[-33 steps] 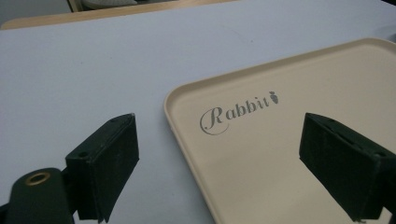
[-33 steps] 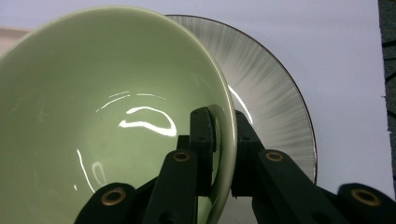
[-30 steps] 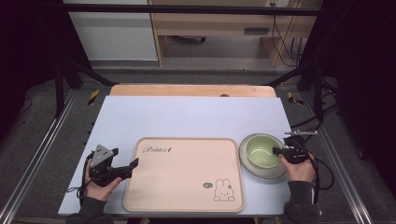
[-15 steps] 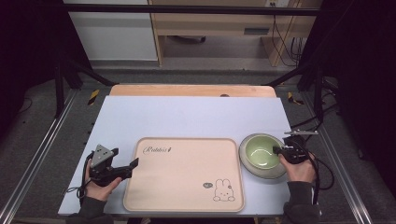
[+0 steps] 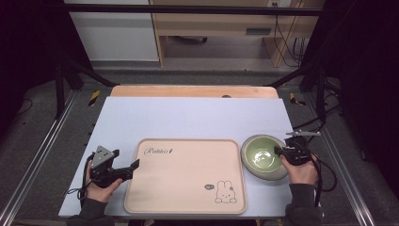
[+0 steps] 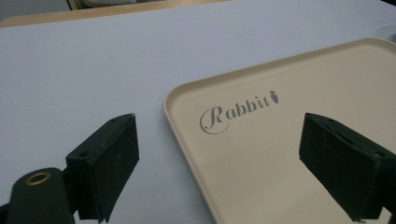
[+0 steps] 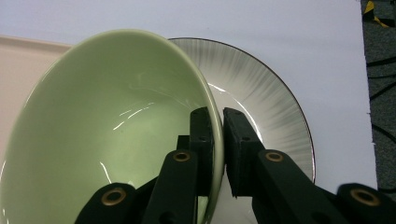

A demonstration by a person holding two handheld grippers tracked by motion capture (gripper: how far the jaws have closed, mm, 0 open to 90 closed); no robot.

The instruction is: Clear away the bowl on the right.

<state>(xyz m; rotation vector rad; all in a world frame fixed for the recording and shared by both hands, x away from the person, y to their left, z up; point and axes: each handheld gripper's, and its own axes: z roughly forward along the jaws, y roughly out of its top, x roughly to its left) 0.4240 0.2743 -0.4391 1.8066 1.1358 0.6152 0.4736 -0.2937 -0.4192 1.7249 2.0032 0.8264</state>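
At the near left, the left gripper [image 5: 134, 166] rests on the table [image 5: 188, 117] with its jaws spread wide, empty, straddling the left rim of the beige tray [image 5: 186, 175]. At the right, the right gripper [image 5: 278, 151] pinches the rim of the green bowl [image 5: 260, 156], which sits tilted on a grey plate [image 7: 275, 107] just right of the tray.

both grippers [image 5: 134, 166] [image 5: 278, 150] are black, with brass-ringed screw holes; the left one carries a grey three-cornered plate [image 5: 102, 156]. dark sleeves [image 5: 301, 201] at both wrists, black cables [image 5: 324, 176] trailing.
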